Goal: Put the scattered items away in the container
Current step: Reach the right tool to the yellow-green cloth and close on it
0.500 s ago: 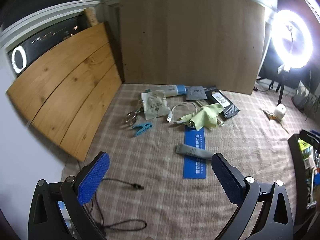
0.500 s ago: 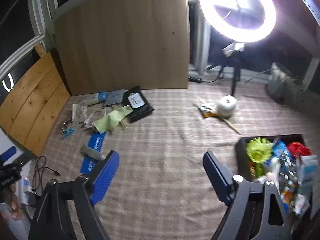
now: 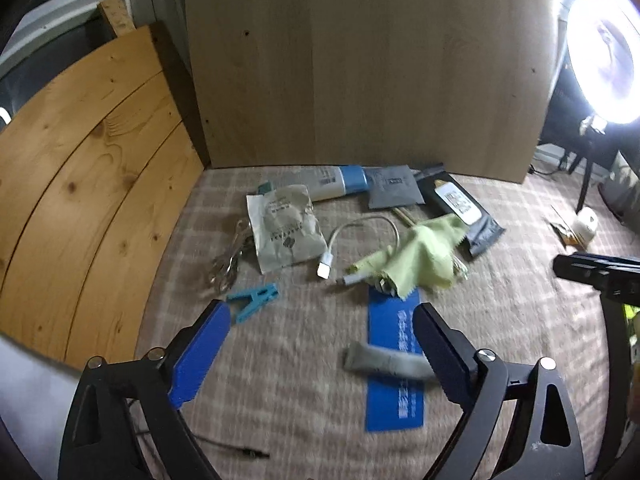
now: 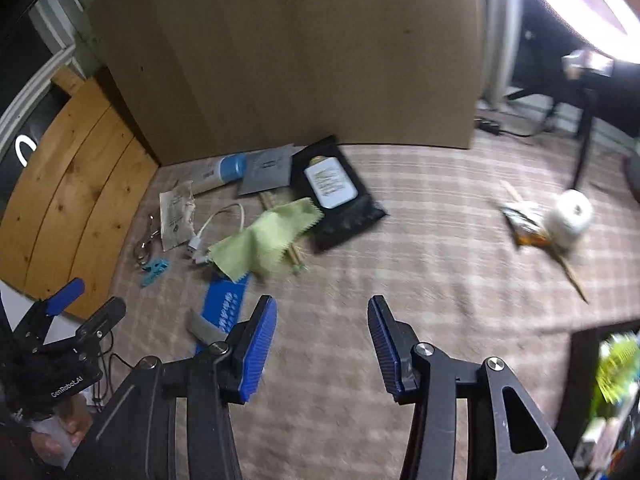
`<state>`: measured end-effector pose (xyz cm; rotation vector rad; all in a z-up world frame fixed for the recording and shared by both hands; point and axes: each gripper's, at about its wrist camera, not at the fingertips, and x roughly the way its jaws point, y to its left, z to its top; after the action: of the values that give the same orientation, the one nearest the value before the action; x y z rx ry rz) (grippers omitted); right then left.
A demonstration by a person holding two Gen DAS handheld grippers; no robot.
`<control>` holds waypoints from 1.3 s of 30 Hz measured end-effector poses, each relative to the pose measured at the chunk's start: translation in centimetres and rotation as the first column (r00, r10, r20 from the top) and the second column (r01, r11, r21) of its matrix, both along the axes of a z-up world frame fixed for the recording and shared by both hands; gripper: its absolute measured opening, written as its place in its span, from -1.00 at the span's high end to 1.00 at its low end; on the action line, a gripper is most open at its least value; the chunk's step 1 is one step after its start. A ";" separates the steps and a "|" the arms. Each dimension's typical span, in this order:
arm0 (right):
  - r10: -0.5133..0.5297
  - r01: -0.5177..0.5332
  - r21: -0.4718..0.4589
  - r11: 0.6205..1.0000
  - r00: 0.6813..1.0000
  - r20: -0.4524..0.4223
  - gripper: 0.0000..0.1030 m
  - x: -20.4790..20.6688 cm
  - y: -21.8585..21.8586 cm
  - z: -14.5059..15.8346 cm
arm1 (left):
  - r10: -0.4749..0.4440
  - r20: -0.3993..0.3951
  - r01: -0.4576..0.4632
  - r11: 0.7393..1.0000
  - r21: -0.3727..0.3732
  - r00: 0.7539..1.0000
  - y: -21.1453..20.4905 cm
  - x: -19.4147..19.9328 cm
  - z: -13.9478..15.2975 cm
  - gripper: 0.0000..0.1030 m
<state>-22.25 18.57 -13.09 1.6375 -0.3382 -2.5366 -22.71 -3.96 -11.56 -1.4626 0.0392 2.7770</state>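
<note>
My left gripper (image 3: pixel 320 354) and right gripper (image 4: pixel 322 344) both gape empty above one grey tube (image 3: pixel 386 363) on one blue card (image 3: pixel 394 364), one peg (image 3: pixel 254 300) left, the container (image 4: pixel 580 360) near right.

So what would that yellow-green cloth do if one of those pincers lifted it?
The yellow-green cloth lies crumpled, so it would probably droop limply. It looks thin, likely very light. It drapes over a white cable, which might drag along.

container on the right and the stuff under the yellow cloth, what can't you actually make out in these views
- Container: in the right wrist view the frame edge cuts it off and motion blur smears its contents.
- White cable: in the left wrist view its far end runs under the yellow cloth.
- Blue card: print blurred, partly covered by the grey tube and a left gripper finger.
</note>
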 end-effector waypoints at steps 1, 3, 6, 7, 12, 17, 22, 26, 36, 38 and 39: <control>0.009 -0.008 -0.004 1.000 1.000 0.010 0.15 -0.8 -0.4 -0.4 | -0.003 0.003 0.003 1.000 0.012 1.000 -0.2 -0.6 -0.2 -0.81; 0.031 -0.031 -0.008 0.999 0.999 0.041 0.15 -3.0 -1.3 -1.7 | -0.011 0.013 0.011 1.000 0.022 1.000 -0.4 -1.6 -0.6 -0.75; 0.058 -0.059 0.001 0.998 0.995 0.078 0.15 -5.9 -2.5 -3.2 | -0.021 0.024 0.020 1.000 0.014 1.000 -0.3 -2.8 -1.6 -0.63; 0.068 -0.069 0.005 0.998 0.994 0.083 0.15 -6.6 -2.8 -3.6 | -0.027 0.029 0.027 1.000 0.013 0.999 -0.2 -3.1 -2.0 -0.62; 0.115 -0.114 -0.016 0.993 0.983 0.146 0.15 -10.2 -4.6 -6.2 | -0.040 0.063 0.038 0.999 0.024 0.997 -0.1 -5.9 -3.4 -0.58; 0.137 -0.136 -0.017 0.990 0.975 0.176 0.15 -12.0 -5.7 -7.9 | -0.014 0.092 0.007 0.997 0.075 0.996 -0.9 -9.1 -4.0 -0.52; 0.139 -0.134 -0.041 0.990 0.968 0.207 0.15 -12.8 -5.8 -9.1 | 0.003 0.137 -0.023 0.989 0.145 0.991 -1.6 -11.2 -5.0 -0.52; 0.153 -0.150 -0.029 0.988 0.969 0.197 0.15 -13.0 -6.1 -9.2 | -0.003 0.150 -0.019 0.989 0.148 0.989 -1.4 -11.6 -5.7 -0.52; 0.201 -0.200 -0.026 0.979 0.954 0.222 1.00 -11.7 -5.9 -9.7 | -0.029 0.186 -0.002 0.986 0.164 0.982 -0.1 -12.7 -7.3 -0.52; 0.185 -0.177 -0.058 0.983 0.953 0.241 1.00 -11.0 -4.5 -10.4 | -0.050 0.197 0.017 0.986 0.165 0.979 0.5 -12.8 -7.7 -0.52; 0.176 -0.160 -0.086 0.983 0.956 0.233 1.00 -10.7 -3.8 -10.4 | -0.058 0.200 0.025 0.986 0.165 0.978 0.8 -12.9 -7.9 -0.52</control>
<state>-32.97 14.81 -23.52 1.8650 -0.2852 -2.1862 -35.59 -3.17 -19.45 -1.6732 -0.1502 2.5144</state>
